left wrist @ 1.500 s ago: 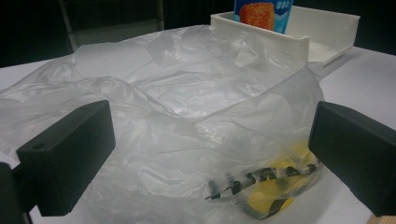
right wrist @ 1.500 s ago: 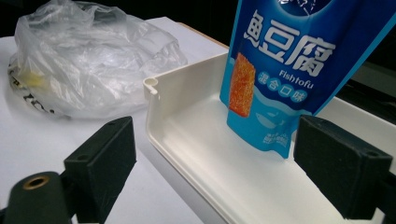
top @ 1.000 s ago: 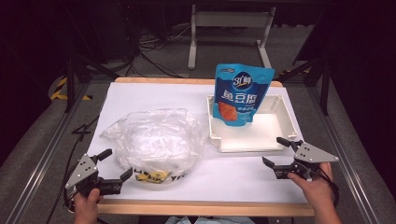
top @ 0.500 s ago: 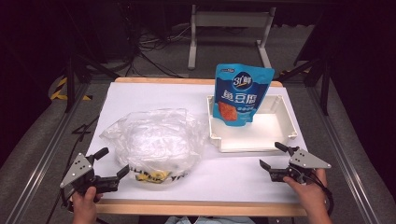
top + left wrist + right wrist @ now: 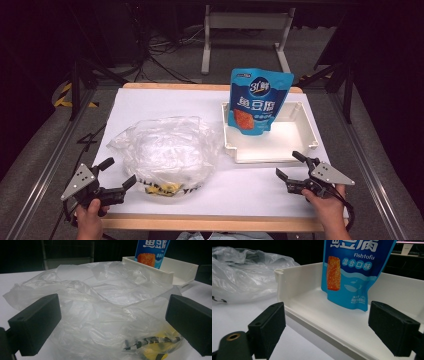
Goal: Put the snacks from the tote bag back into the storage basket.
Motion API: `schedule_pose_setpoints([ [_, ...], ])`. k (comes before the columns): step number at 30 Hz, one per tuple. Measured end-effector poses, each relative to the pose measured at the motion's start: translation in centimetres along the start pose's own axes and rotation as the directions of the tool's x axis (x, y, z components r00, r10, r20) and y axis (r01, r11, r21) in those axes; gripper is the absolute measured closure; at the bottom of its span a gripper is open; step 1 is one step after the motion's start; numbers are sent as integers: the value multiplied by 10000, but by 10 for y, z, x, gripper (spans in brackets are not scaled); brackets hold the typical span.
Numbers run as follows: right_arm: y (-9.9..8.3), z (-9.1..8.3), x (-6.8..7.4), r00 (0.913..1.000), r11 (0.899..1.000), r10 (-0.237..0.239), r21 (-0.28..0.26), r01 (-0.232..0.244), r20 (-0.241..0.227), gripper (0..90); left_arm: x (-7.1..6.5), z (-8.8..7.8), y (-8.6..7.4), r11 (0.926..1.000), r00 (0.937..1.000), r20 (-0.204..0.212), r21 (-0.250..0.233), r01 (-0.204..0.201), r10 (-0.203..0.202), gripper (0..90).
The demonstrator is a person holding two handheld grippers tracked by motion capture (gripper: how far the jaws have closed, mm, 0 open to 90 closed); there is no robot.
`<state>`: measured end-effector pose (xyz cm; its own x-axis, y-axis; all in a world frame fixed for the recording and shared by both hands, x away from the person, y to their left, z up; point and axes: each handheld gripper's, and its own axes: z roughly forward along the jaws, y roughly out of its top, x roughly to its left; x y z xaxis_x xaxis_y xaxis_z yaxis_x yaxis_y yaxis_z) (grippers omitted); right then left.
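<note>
Left gripper (image 5: pixel 119 174) gapes wide at the plastic bag (image 5: pixel 165 150), gripping nothing; right gripper (image 5: pixel 291 165) spreads wide facing the tray (image 5: pixel 270 156) and blue pouch (image 5: pixel 257 102), empty.

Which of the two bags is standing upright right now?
The blue fish tofu pouch, standing in the white tray. The clear plastic bag lies crumpled on the table beside the tray.

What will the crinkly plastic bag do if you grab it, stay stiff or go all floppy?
The plastic bag would probably go floppy: its thin film lies crumpled in loose folds. It looks light, so a push may slide it on the table. The open left hand-held gripper would likely pinch just a fold.
</note>
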<state>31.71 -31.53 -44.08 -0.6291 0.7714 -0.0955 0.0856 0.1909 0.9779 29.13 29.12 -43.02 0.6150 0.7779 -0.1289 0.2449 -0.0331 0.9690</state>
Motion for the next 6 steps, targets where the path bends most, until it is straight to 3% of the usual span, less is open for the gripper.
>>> schedule_pose_setpoints([
  [6, 2, -1, 1, 9998, 9997, -147, 171, 145, 107, 147, 0, 0, 0, 10000, 10000, -40, 10, -29, 29, 9],
])
